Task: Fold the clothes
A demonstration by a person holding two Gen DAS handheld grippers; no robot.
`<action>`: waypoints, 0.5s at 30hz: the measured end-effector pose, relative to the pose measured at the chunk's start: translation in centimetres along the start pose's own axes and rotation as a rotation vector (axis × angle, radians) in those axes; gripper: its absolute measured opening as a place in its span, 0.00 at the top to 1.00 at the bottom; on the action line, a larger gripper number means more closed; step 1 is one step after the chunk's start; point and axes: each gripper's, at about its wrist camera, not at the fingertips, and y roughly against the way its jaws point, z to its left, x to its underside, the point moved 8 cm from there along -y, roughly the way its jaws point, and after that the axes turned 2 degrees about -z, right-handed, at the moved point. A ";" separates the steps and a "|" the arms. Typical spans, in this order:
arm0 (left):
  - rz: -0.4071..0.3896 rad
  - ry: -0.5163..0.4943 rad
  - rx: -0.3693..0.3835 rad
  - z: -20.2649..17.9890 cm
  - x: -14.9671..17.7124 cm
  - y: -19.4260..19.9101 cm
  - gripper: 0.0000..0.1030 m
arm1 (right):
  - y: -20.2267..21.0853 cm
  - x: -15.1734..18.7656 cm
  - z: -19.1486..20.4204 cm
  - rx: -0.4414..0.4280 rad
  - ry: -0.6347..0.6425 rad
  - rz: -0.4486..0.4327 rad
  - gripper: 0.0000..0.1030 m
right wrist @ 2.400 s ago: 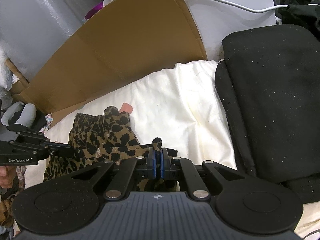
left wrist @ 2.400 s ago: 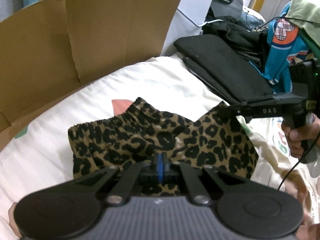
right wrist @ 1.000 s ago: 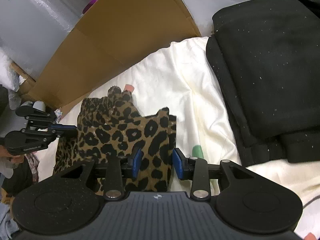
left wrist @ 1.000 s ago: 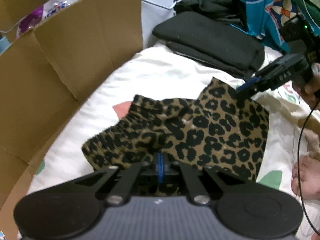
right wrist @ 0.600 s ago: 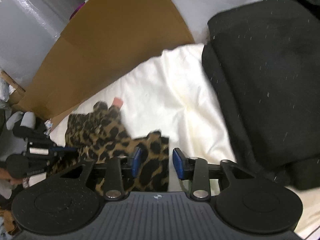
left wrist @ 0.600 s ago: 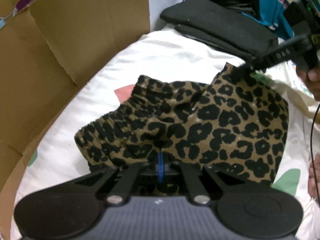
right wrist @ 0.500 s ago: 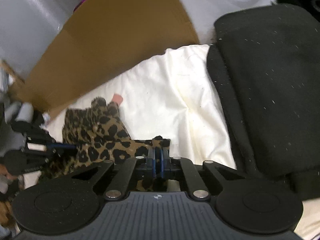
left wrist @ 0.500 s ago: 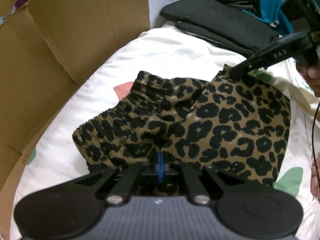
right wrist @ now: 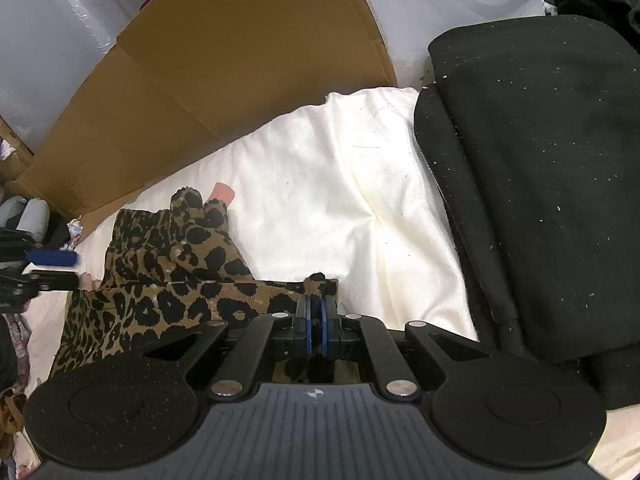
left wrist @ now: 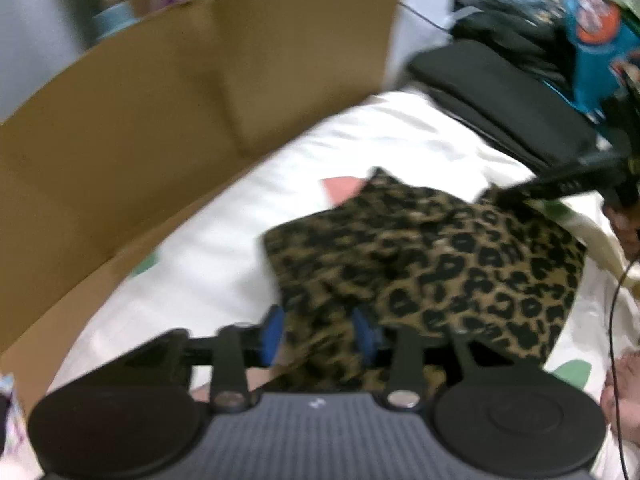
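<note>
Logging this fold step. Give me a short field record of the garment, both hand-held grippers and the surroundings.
garment: leopard-print shorts, partly folded on the white bedding
left hand-held gripper: open, pads either side of the fabric
right hand-held gripper: shut on a corner of the leopard-print shorts
behind: cardboard sheet
right side: folded black clothes

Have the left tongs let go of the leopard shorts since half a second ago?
Yes. The left tongs now stand open around the leopard shorts; they were pinched shut earlier.
</note>
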 end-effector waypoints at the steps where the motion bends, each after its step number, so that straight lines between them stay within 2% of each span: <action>1: 0.001 0.016 -0.014 0.7 0.5 0.4 0.57 | 0.0 0.0 0.0 0.002 0.000 0.000 0.97; 4: 0.023 0.078 -0.061 2.9 2.4 1.2 0.55 | 0.0 -0.1 0.0 0.003 0.004 0.002 0.97; 9: 0.053 0.177 -0.097 5.4 5.8 1.4 0.54 | 0.0 -0.2 -0.1 0.019 0.007 -0.001 0.97; 15: 0.073 0.283 -0.110 6.6 8.5 -0.5 0.54 | -0.2 -0.1 0.1 0.034 0.029 0.006 0.96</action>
